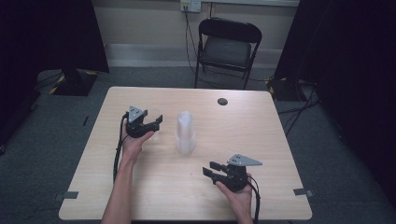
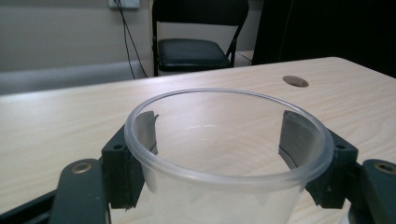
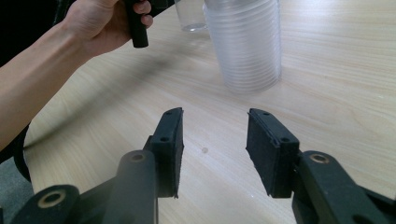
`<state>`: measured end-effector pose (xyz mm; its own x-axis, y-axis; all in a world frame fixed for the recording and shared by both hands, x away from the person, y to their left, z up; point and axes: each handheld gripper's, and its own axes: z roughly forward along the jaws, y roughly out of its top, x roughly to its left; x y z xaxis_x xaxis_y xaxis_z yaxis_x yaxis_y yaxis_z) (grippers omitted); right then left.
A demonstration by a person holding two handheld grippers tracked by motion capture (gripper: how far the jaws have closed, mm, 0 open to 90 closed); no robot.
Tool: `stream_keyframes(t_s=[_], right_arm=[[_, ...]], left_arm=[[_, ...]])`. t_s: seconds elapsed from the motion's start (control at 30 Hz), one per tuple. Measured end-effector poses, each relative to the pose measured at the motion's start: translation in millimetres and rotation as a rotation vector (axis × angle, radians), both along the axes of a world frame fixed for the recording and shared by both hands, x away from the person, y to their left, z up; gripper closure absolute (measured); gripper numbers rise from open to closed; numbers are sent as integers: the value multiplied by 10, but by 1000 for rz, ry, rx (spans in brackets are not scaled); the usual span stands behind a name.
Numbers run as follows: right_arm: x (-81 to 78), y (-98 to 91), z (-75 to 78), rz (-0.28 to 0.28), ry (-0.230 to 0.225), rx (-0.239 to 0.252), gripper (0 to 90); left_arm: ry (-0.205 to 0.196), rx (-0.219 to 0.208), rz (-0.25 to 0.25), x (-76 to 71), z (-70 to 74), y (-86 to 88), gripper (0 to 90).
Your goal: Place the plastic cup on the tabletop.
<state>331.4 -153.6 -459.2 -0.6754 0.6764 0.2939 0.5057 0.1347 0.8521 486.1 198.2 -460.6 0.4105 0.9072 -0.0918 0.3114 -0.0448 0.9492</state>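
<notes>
With 1 clear cup (image 2: pixel 224 154) just left of the cup stack (image 1: pixel 185 132) on the bench (image 1: pixel 243 121), flanked by the left claw (image 2: pixel 224 140) while the right claw (image 3: pixel 215 149) gapes empty, any sideways drag could topple it.

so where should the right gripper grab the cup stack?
Probably low on the side wall of the cup stack, level, from the near right where the right gripper already faces it. The stack is upright, round and tapered, with nested rims near the base, likely stiffer there than the thin top.
</notes>
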Motion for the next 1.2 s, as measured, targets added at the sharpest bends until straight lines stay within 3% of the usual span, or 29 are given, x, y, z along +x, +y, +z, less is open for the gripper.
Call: stream_keyframes(t_s=[0.37,0.57,0.7,0.77,0.87,1.2], right_arm=[[8,10,-29,1,3,-6,557],[6,12,-31,1,1,-5,557],[3,14,-35,2,2,-6,556],[3,16,-38,3,2,-4,554],[4,18,-39,3,2,-2,551],[-3,-4,-35,-2,-3,7,548]], left_arm=[[57,23,-7,58,-101,-6,223],[61,34,-20,36,-139,-2,233],[98,24,-28,33,-158,-3,223],[117,38,-36,23,-155,-9,208],[125,55,-39,14,-155,-17,187],[179,46,-56,8,-182,-13,156]])
